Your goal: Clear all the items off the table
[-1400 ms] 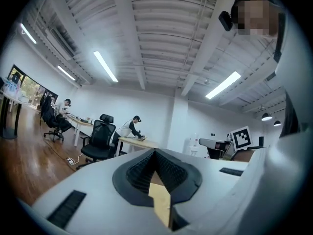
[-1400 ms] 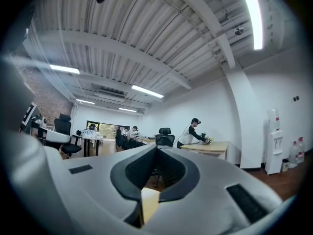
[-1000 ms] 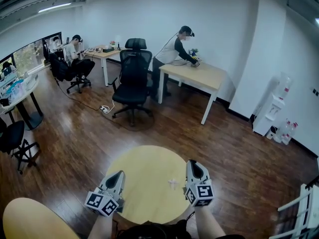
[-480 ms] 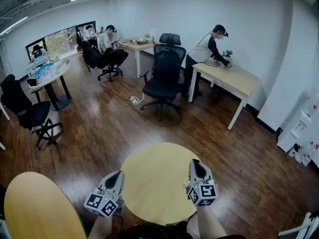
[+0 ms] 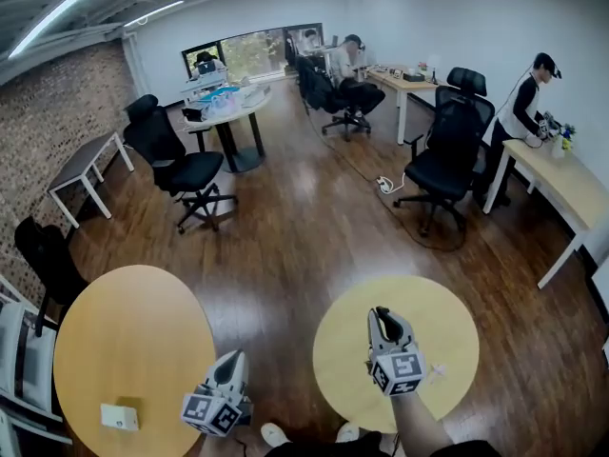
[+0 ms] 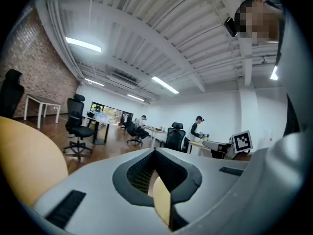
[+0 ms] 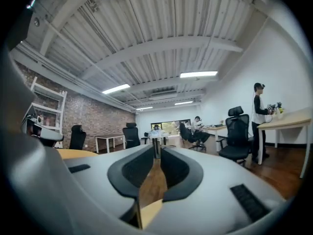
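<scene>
Two round yellow tables show in the head view. The left table (image 5: pixel 133 341) carries a small white box (image 5: pixel 119 416) near its front edge. On the right table (image 5: pixel 419 322) lies a small white item (image 5: pixel 438 373), just right of my right gripper (image 5: pixel 381 314). That gripper points level over the table; its jaws have just been opening to a narrow gap with nothing between them (image 7: pixel 157 153). My left gripper (image 5: pixel 234 360) hangs over the floor between the two tables, close to the left table's edge. Its jaws meet at the tips, empty (image 6: pixel 155 152).
Black office chairs (image 5: pixel 186 165) (image 5: pixel 447 155) stand on the wood floor beyond the tables. A round table with clutter (image 5: pixel 228 108) and desks with seated and standing people line the back. A power strip (image 5: pixel 385 185) and cable lie on the floor. A white rack (image 5: pixel 14 350) is at far left.
The head view has swung left, bringing the left table and its white box into sight. Both grippers moved left with it; the left one left the right table.
</scene>
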`<state>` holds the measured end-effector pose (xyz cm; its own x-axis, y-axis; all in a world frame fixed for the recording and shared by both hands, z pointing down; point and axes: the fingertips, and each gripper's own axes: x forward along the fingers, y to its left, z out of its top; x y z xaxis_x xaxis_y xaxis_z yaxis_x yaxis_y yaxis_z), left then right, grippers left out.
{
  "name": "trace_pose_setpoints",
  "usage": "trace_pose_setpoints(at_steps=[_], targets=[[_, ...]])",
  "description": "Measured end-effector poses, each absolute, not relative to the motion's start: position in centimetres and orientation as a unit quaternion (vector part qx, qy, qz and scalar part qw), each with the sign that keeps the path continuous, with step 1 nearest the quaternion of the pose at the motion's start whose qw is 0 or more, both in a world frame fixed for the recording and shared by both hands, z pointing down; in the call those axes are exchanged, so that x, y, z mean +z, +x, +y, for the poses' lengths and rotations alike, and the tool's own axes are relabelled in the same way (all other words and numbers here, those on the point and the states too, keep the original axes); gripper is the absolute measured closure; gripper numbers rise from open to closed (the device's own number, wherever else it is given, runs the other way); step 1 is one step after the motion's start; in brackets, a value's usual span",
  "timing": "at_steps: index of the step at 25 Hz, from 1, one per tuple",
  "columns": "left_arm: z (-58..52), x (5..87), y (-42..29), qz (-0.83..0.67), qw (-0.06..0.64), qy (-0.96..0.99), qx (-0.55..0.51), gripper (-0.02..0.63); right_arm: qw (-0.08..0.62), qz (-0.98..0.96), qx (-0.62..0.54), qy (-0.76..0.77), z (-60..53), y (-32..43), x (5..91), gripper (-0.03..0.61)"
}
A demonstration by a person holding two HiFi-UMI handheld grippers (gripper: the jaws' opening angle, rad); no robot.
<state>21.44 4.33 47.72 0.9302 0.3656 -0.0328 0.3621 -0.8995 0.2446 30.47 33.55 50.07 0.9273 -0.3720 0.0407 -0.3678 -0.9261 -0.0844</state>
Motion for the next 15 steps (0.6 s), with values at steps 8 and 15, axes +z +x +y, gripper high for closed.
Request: trace_pose_setpoints(at_steps=[8, 15], targets=[[-7.5, 46.6, 15.9, 0.093, 0.132, 0.986, -0.043, 0.623, 0.017, 0.285, 0.001, -0.959, 19.7, 30.5, 47.0, 0.531], [-20.0, 45.8, 9.8, -0.033, 0.129, 0.987, -0.088, 0.623, -0.001, 0.388, 0.029, -0.921, 5.0, 29.8, 44.5, 0.531]])
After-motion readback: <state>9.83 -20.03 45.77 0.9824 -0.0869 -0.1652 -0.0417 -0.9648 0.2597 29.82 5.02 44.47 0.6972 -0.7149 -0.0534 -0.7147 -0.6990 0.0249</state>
